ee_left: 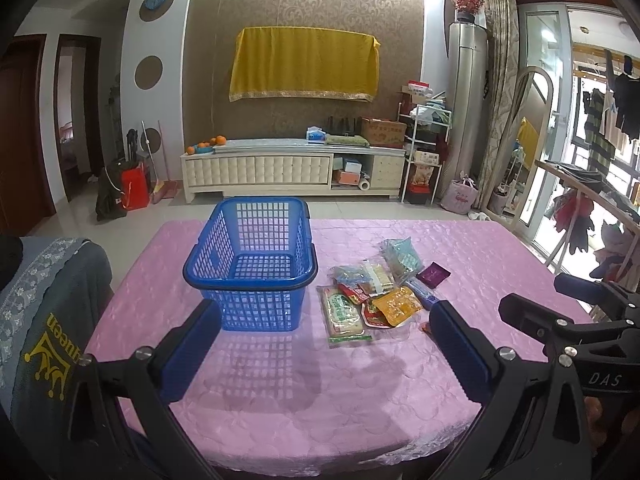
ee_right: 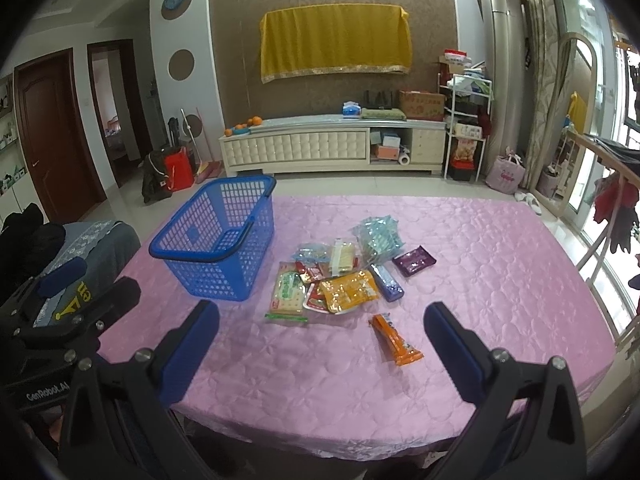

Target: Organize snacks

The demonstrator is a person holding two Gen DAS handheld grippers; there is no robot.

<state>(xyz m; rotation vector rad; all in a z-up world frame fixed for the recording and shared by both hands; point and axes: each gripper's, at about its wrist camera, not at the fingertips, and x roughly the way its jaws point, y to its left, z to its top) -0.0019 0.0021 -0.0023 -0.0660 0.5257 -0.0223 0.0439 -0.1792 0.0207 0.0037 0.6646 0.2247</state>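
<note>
An empty blue plastic basket (ee_left: 256, 308) (ee_right: 216, 276) stands on the pink tablecloth (ee_left: 360, 400) (ee_right: 480, 280). To its right lies a pile of snack packets: a green-white cracker pack (ee_left: 344, 314) (ee_right: 286, 294), an orange-yellow pouch (ee_left: 396, 304) (ee_right: 348, 290), a light blue pack (ee_left: 400, 256) (ee_right: 376, 236) and a purple packet (ee_left: 433, 274) (ee_right: 414, 260). An orange bar (ee_right: 394, 340) lies apart, nearest me. My left gripper (ee_left: 324, 320) (ee_right: 106, 276) hovers open and empty before the basket. My right gripper (ee_right: 320, 320) (ee_left: 534, 294) is open and empty, short of the pile.
A chair draped with a grey cloth (ee_left: 48, 320) (ee_right: 92, 240) stands at the table's left edge. A wooden drying rack (ee_left: 592, 200) with clothes is off the right side. A white TV cabinet (ee_left: 296, 168) lines the far wall.
</note>
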